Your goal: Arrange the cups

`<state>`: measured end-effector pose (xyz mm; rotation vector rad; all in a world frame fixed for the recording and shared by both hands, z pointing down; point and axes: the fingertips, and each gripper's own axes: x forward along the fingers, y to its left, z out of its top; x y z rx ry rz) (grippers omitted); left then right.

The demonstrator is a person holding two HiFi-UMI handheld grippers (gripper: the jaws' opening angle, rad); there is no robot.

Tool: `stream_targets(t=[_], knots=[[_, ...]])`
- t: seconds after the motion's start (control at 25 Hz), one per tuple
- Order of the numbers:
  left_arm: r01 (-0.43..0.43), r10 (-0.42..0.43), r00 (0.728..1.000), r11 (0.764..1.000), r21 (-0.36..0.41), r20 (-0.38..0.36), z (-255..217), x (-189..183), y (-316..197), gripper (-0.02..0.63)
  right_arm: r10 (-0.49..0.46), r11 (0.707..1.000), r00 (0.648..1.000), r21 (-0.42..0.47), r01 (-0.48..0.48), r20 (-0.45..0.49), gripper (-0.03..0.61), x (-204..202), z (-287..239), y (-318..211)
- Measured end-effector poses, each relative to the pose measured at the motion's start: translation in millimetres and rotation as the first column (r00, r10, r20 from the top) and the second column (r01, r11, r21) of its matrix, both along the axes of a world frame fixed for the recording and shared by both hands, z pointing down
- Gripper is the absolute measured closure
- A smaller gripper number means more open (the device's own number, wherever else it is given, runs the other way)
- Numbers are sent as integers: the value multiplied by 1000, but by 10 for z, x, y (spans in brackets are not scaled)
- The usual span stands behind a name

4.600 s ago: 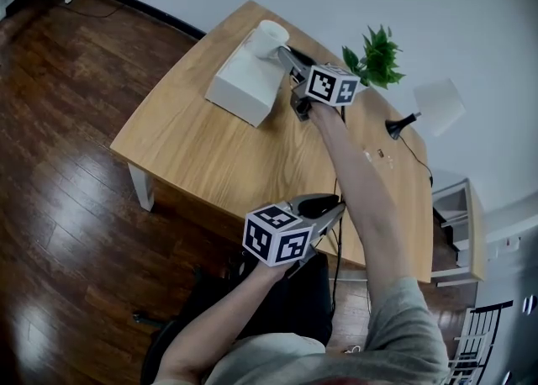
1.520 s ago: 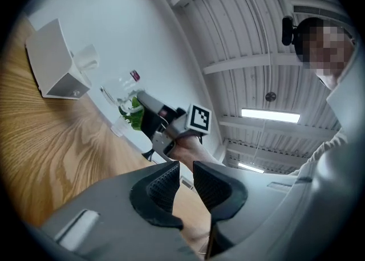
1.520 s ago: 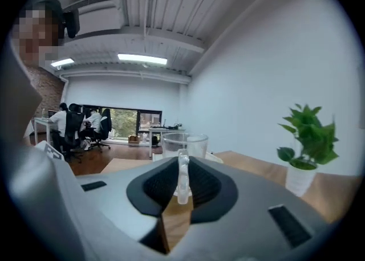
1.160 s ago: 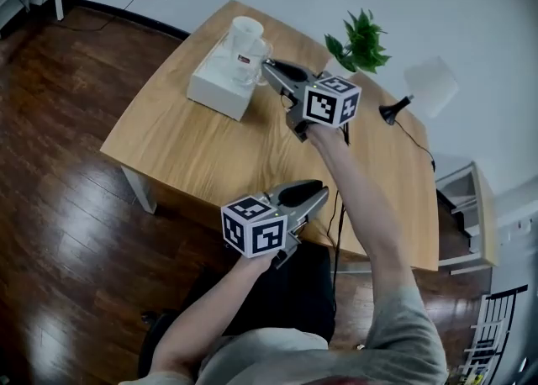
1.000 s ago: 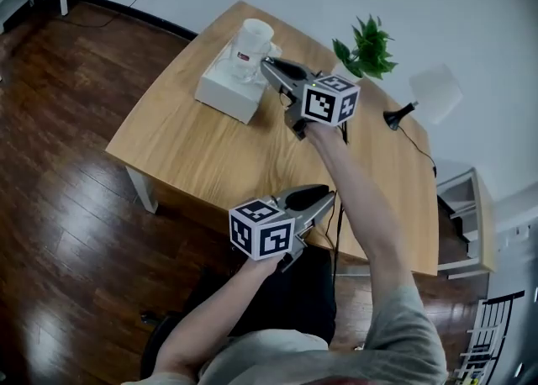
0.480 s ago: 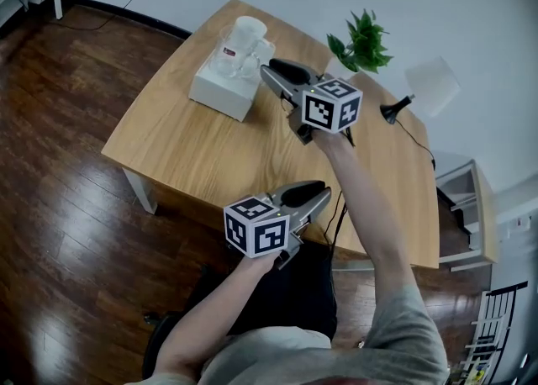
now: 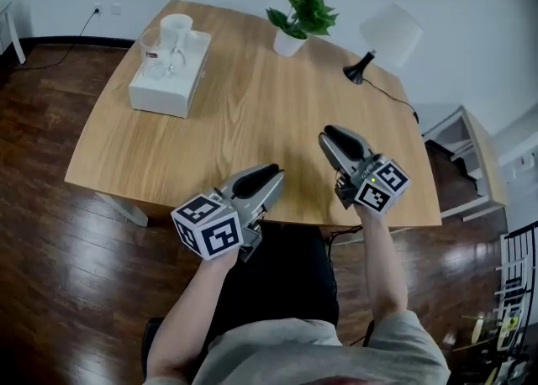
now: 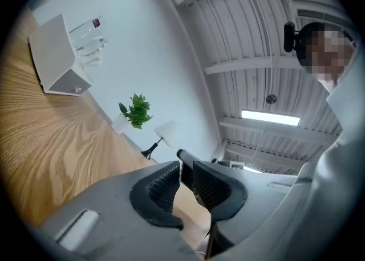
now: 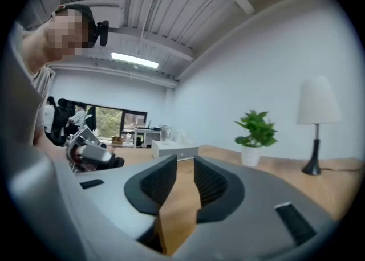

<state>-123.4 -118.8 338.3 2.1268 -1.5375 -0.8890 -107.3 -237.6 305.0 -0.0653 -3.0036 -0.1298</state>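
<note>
A white cup (image 7: 176,29) and a clear glass mug (image 7: 154,47) stand together on top of a white box (image 7: 168,93) at the table's far left corner. The left gripper view shows the glass mug (image 8: 88,35) on that box (image 8: 57,54). My right gripper (image 7: 329,135) hovers over the table's near right part, far from the cups. Its jaws are closing and nothing is between them (image 9: 185,166). My left gripper (image 7: 271,175) hangs over the near edge, with a narrow gap between its pads and nothing in it (image 8: 186,168).
A potted plant (image 7: 298,9) and a white-shaded desk lamp (image 7: 387,34) stand along the far edge of the wooden table (image 7: 252,106). A shelf unit (image 7: 471,156) stands right of the table. Dark wood floor surrounds it.
My right gripper was at the glass mug on the box, let go of it and pulled back to the near right of the table. The left gripper kept still.
</note>
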Motion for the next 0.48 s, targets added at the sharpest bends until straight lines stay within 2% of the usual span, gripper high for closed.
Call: stream_targets(t=[0.12,0.24,0.36,0.48], knots=[[15,-15,999,1000,-6,38,3,21,3,549,143,989,989,-48,-141,39,489,735,183,-247],[34,-33,996,999,-12,86,19,28,-11,549,249,968,965,-61,-245,84,491,1293,287,-414],[44,-41,990,999,-20,138,47,67,-16,549,314,949,942,-73,-308,116,491,1658,394,-532],[53,-47,979,998,-26,197,66,123,-14,549,343,939,931,-74,-336,123,492,1840,503,-590]])
